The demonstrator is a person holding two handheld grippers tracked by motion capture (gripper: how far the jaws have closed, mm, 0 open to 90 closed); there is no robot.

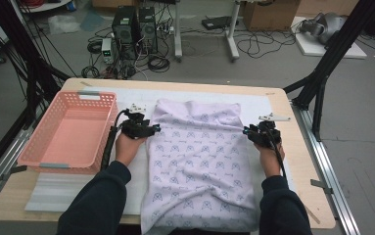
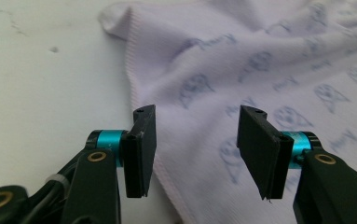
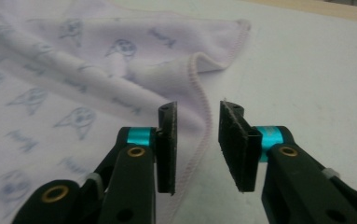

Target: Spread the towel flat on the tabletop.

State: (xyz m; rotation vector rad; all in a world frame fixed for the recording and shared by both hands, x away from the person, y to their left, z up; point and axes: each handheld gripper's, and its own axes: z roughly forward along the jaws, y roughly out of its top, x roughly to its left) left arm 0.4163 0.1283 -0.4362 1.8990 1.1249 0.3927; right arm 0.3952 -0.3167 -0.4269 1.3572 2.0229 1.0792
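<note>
A pale lilac cloth (image 1: 195, 156) printed with small blue figures lies spread along the middle of the table and hangs over the near edge. My left gripper (image 1: 156, 128) rests at the cloth's left edge, about a third of the way down. In the left gripper view my left gripper (image 2: 195, 149) stands open, with the cloth (image 2: 241, 70) and its hem lying flat below the gap. My right gripper (image 1: 246, 131) is at the cloth's right edge. In the right gripper view my right gripper (image 3: 197, 144) is open, and the stitched hem (image 3: 205, 119) runs between the jaws untouched.
A pink plastic basket (image 1: 102, 125) stands on the left of the table, close to my left hand. A white mat (image 1: 53, 191) covers the wooden tabletop (image 1: 302, 161). Computers, cables and black frame legs stand on the floor beyond the far edge.
</note>
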